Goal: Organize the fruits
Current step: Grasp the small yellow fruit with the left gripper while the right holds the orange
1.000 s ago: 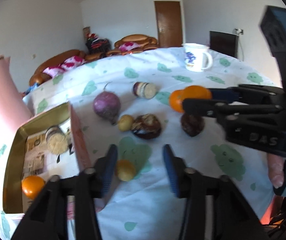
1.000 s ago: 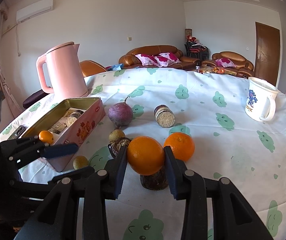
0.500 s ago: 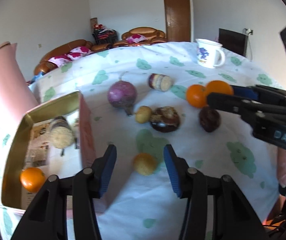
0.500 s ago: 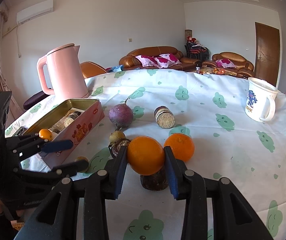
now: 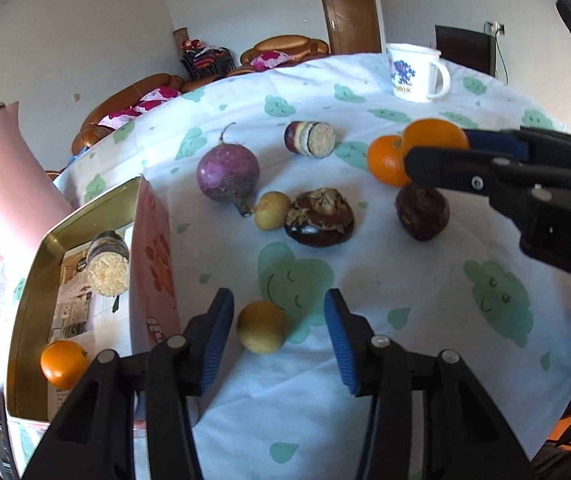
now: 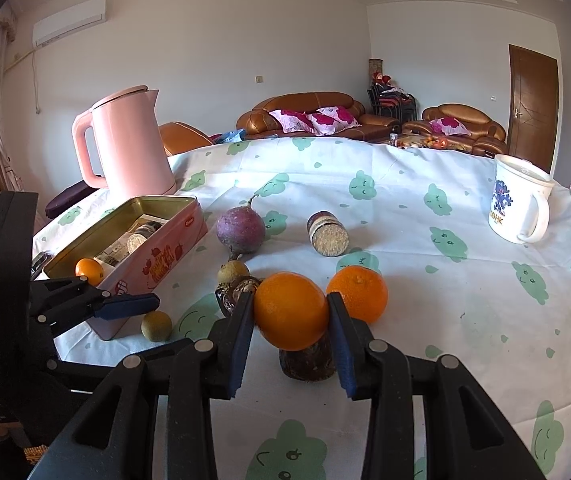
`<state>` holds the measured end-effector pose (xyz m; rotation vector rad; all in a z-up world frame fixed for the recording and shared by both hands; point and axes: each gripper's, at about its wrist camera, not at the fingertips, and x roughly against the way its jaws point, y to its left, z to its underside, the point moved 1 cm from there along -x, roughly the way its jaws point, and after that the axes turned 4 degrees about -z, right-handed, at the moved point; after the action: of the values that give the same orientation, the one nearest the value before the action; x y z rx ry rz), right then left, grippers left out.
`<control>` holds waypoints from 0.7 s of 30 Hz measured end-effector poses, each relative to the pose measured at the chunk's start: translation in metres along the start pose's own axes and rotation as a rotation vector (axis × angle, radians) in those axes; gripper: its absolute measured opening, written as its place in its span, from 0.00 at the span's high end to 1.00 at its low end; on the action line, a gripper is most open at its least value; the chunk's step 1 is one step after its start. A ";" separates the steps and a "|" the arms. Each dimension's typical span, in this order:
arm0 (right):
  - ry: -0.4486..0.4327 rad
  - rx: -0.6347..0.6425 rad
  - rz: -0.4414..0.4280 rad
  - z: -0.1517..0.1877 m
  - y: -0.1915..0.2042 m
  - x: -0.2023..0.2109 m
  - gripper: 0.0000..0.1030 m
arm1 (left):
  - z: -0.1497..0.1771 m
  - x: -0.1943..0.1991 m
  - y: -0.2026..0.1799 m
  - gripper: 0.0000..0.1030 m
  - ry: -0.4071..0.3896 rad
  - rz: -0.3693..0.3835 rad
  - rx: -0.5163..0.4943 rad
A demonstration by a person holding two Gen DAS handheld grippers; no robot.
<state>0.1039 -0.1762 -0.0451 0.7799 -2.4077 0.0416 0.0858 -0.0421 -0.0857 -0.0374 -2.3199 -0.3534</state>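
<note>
While the right gripper (image 6: pixel 290 322) clamps a round, glossy orange (image 6: pixel 290 310) between its blue-padded fingers, holding it above the tablecloth (image 6: pixel 425 292), the left gripper (image 5: pixel 278 330) hangs with its fingers spread apart on either side of a small yellow fruit (image 5: pixel 262 332), touching neither side of it.

Three orange fruits show in all: the one held, a second orange (image 6: pixel 359 294) resting on the cloth just behind and to the right of it, and a small orange (image 5: pixel 64 364) lying in the near corner of the tin (image 5: pixel 25 312). Two small yellow-brown fruits show: the one between the left fingers, close beside the tin's pink wall, and another (image 5: pixel 272 211) touching a purple radish (image 5: pixel 228 176) with a thin tail. Two dark brown lumps lie on the cloth: a cracked, flattish one (image 5: pixel 319 218) next to the second yellow fruit, and a rounder one (image 5: pixel 422 210) directly under the held orange. Two short cylinders with pale grainy ends show, one (image 5: pixel 310 139) lying on its side on the cloth beyond the radish, one (image 5: pixel 108 268) inside the open tin on printed paper.

One pink kettle (image 6: pixel 125 148) stands behind the tin. One white mug (image 6: pixel 519 200) with a blue design stands well apart at the far right.
</note>
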 end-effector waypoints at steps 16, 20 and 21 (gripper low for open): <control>-0.018 0.003 -0.001 0.000 0.000 0.002 0.63 | -0.001 0.017 0.007 0.75 -0.075 0.041 -0.007; -0.023 0.003 0.000 0.000 0.000 0.003 0.63 | -0.006 0.017 0.011 0.75 -0.095 0.049 0.035; -0.027 0.003 0.001 0.000 0.000 0.004 0.63 | -0.007 0.019 0.011 0.75 -0.110 0.043 0.042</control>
<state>0.1011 -0.1785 -0.0431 0.7859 -2.4338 0.0353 0.0784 -0.0348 -0.0648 -0.0874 -2.4302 -0.2868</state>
